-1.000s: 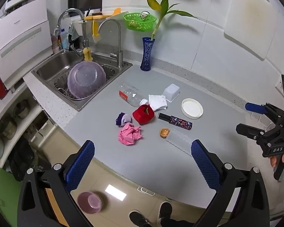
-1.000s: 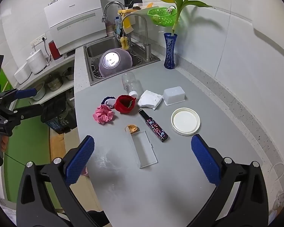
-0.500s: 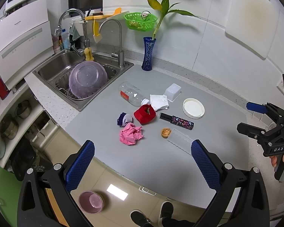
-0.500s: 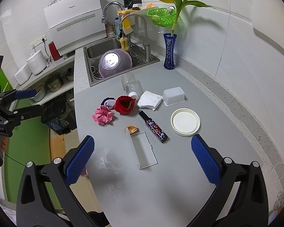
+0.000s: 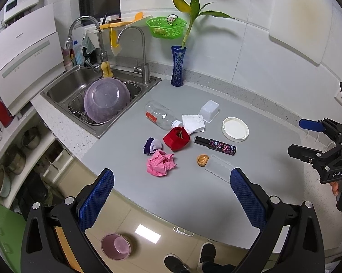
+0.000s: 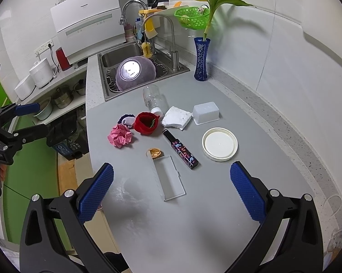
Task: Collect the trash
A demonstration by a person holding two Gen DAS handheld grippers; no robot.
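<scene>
Countertop, grey and speckled at its edges, carries all the litter, with a steel sink at its far end holding an upturned purple bowl. White appliance behind the sink bears a small brand word, too small to read. Blue vase with a bamboo stalk stands by the wall.

Both grippers hover above the near edge with jaws wide and nothing between them: left gripper, right gripper (its frame, seen from the left wrist, reads "DAS").

Clear plastic bottle with a red label lies on its side near the sink. Beside it sit a white tub, a round white lid, a flat clear lid, a red pouch, crumpled pink paper, a folded white napkin, a black patterned tube, a purple-and-white scrap and a small brown nutshell.
</scene>
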